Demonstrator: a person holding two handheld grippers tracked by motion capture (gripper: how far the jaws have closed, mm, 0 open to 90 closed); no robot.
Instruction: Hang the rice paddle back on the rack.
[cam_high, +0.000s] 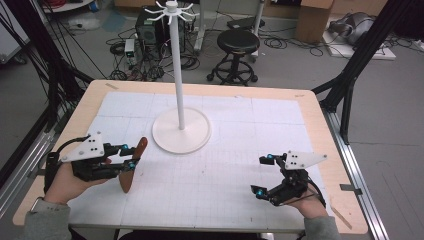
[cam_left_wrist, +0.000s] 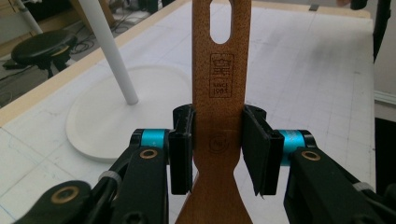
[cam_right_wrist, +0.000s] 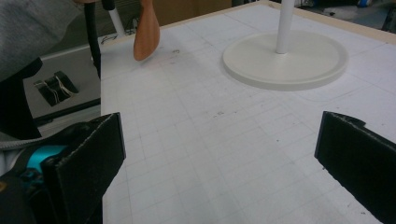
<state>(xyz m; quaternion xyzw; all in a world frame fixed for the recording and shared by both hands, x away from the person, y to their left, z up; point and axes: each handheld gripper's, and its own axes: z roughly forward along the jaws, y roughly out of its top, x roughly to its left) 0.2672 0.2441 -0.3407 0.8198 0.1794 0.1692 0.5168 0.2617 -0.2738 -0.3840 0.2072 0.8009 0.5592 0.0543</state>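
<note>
Left tool (cam_high: 131, 156) pinches the brown wooden spatula (cam_left_wrist: 218, 93) at its narrow neck; right tool (cam_high: 262, 175) spread, idle. Risk: spatula pivots between pads, missing the white stand's hooks (cam_high: 171, 11).

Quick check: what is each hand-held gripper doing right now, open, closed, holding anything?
Left hand-held gripper: closed on the handle of the wooden spatula.
Right hand-held gripper: open, nothing between its jaws, over the white mat.
</note>
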